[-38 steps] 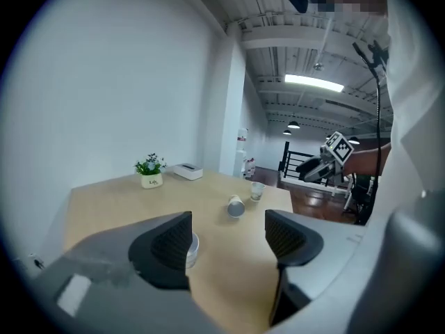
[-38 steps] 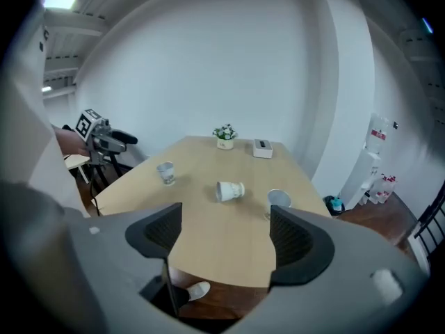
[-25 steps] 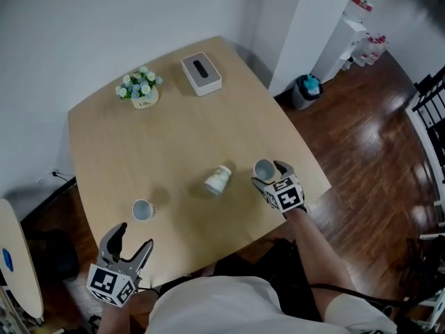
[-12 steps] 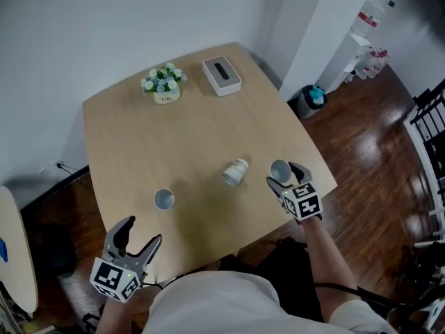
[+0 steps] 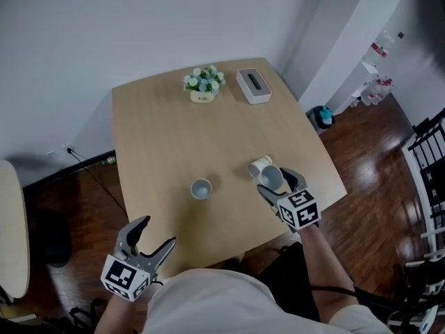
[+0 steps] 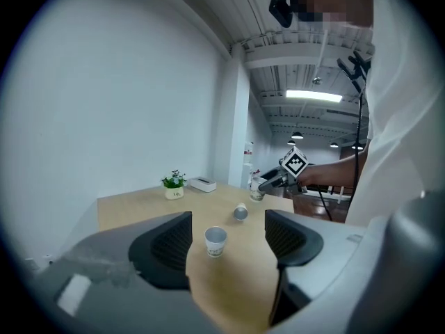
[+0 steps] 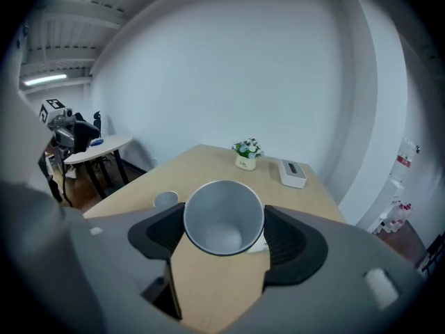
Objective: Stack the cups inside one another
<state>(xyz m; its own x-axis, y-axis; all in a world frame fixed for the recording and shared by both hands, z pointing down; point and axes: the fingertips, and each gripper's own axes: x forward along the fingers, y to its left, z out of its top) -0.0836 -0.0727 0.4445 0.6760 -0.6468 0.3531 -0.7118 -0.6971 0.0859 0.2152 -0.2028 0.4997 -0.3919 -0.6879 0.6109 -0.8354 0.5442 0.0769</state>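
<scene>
Gaping cup (image 7: 223, 218) w/ grey inside

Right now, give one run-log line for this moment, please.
right gripper: shut on held cup | left gripper: open, empty | upright cup: on table | tipped cup: on its side

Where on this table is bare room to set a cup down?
Free: the wide middle of the table, between flower pot and tissue box at the far edge and the upright cup; also the strip left of that cup. Crowded: the near right side, where the lying cup sits close to the right gripper and its held cup.
</scene>
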